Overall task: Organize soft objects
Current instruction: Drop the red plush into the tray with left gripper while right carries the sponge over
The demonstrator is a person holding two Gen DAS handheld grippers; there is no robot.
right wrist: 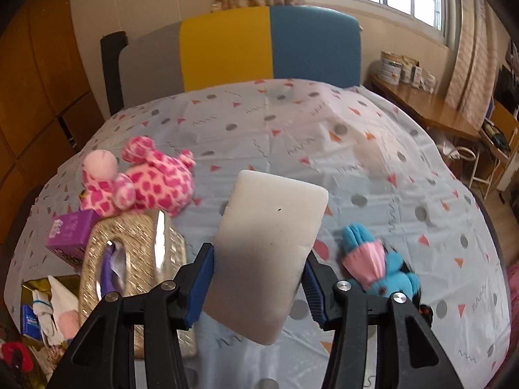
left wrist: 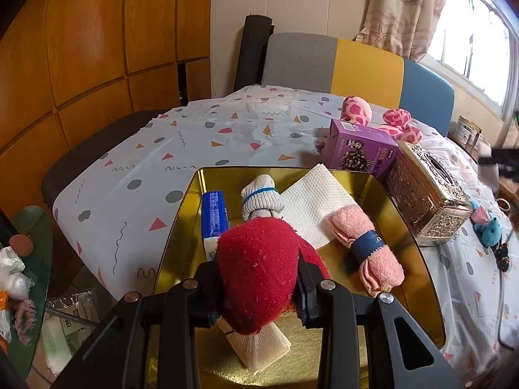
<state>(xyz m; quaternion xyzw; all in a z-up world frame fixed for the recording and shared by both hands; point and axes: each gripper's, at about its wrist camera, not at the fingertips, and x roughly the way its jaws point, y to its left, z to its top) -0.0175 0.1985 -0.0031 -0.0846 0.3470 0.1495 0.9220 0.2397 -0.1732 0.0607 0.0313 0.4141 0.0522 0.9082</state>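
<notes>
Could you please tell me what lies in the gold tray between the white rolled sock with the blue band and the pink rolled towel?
A white embossed paper towel lies flat between them, seen in the left wrist view.

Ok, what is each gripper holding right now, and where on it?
The left gripper is clamped across the middle of a red sock bundle over the gold tray. The right gripper grips a white sponge block by its side edges, near its lower half.
</notes>
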